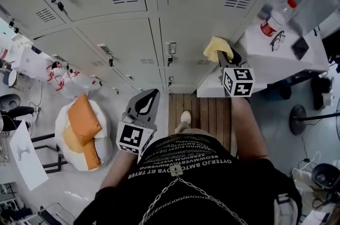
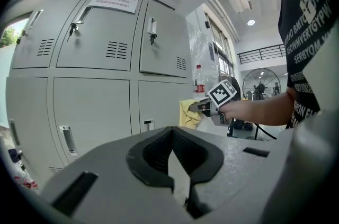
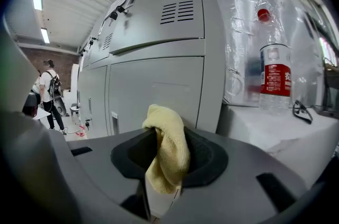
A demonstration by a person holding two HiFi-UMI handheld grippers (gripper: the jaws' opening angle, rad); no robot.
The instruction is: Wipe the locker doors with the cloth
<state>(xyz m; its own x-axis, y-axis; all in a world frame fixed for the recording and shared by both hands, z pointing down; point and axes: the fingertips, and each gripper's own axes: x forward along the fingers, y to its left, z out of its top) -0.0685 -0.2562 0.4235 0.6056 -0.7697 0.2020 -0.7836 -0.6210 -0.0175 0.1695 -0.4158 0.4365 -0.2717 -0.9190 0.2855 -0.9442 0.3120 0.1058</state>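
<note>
right gripper view shows the yellow cloth (image 3: 167,157) bunched between the jaws of the right gripper (image 3: 161,194), which are clenched on it, with a soft wad bulging out ahead of the tips and a loose tail drooping below. it is held up close to the grey locker doors (image 3: 153,90), by the lower door next to the white table (image 3: 275,130) with the bottle (image 3: 274,77); whether it touches the metal cannot be told. the left gripper (image 1: 147,100) hangs low in front of the person, jaws drawn together on nothing. the cloth looks light, limp and fluffy, so it should fold and drag rather than slide. the pinch across the middle of the bunch looks sound, since it leaves padding forward to press flat. the doors look stiff, but their handles, vents and hanging keys could snag a trailing corner.
</note>
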